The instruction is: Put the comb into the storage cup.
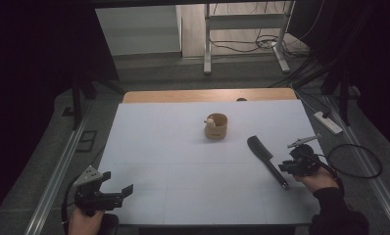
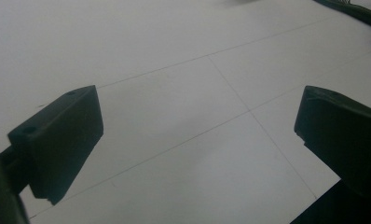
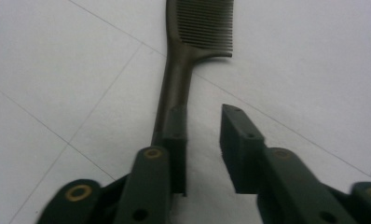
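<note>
Lying flat, the comb (image 3: 186, 60) sits beside the parted right claw (image 3: 202, 149).

A comb (image 1: 266, 159) lies on the desk (image 1: 173, 156) toward its right side. A small cup (image 1: 216, 126) stands behind it, near the middle.

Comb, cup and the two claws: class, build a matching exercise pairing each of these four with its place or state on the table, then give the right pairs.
Things:
1. comb
2. wooden cup
3. left claw
4. right claw

Places or states:
A. stands near the middle of the white table
B. jaws wide apart over bare tabletop, near corner
C. lies flat, handle toward the person
D. jaws parted at the comb's handle end, no grip visible

Pairs: 1-C, 2-A, 3-B, 4-D
</note>
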`<act>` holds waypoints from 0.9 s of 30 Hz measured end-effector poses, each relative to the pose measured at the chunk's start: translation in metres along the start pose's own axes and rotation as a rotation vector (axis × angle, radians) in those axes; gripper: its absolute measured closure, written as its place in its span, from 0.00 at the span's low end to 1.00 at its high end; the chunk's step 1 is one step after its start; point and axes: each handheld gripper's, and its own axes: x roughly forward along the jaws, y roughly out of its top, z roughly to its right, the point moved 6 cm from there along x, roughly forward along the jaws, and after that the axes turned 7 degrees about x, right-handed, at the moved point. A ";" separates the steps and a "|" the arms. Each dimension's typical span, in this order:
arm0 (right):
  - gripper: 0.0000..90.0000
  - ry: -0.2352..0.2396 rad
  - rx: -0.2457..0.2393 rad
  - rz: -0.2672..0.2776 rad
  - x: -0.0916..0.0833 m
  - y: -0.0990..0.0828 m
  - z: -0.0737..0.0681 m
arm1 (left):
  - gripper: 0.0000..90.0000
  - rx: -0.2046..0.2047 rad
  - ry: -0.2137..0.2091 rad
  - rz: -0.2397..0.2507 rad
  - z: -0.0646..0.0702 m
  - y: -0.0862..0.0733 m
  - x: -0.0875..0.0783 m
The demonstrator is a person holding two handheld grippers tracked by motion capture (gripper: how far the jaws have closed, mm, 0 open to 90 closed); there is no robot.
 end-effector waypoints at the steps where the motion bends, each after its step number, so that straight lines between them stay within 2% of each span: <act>1: 0.73 -0.006 -0.003 0.007 -0.001 0.001 -0.001 | 0.02 0.000 0.000 0.000 0.000 0.000 0.000; 2: 0.66 -0.012 -0.010 0.013 -0.003 0.001 -0.003 | 0.02 -0.001 0.000 0.000 0.000 0.000 0.000; 4: 0.64 -0.017 -0.011 0.014 -0.004 0.002 -0.005 | 0.02 -0.001 0.000 0.000 0.000 0.000 0.000; 7: 0.51 -0.022 -0.010 0.015 -0.005 0.002 -0.008 | 0.02 0.001 0.000 0.000 0.000 0.000 0.000; 8: 0.43 -0.023 -0.006 0.021 -0.006 0.003 -0.010 | 0.02 0.001 0.000 0.000 0.000 0.000 0.000; 9: 0.43 -0.023 -0.006 0.021 -0.006 0.003 -0.010 | 0.02 0.001 0.000 -0.001 0.000 0.000 0.000; 11: 0.36 -0.023 0.001 0.022 -0.006 0.004 -0.012 | 0.02 0.000 0.000 -0.001 0.000 0.000 0.000; 13: 0.24 -0.030 0.003 0.022 -0.006 0.006 -0.014 | 0.02 0.000 0.000 -0.001 0.000 0.000 0.000; 14: 0.24 -0.030 0.003 0.022 -0.006 0.006 -0.014 | 0.02 0.001 0.000 -0.001 0.000 0.000 0.000; 20: 0.08 -0.033 0.004 0.039 -0.005 0.009 -0.018 | 0.02 0.000 -0.002 -0.001 0.000 0.000 0.000; 27: 0.00 -0.032 0.008 0.032 -0.003 0.011 -0.020 | 0.02 0.001 -0.003 -0.002 0.000 0.000 0.000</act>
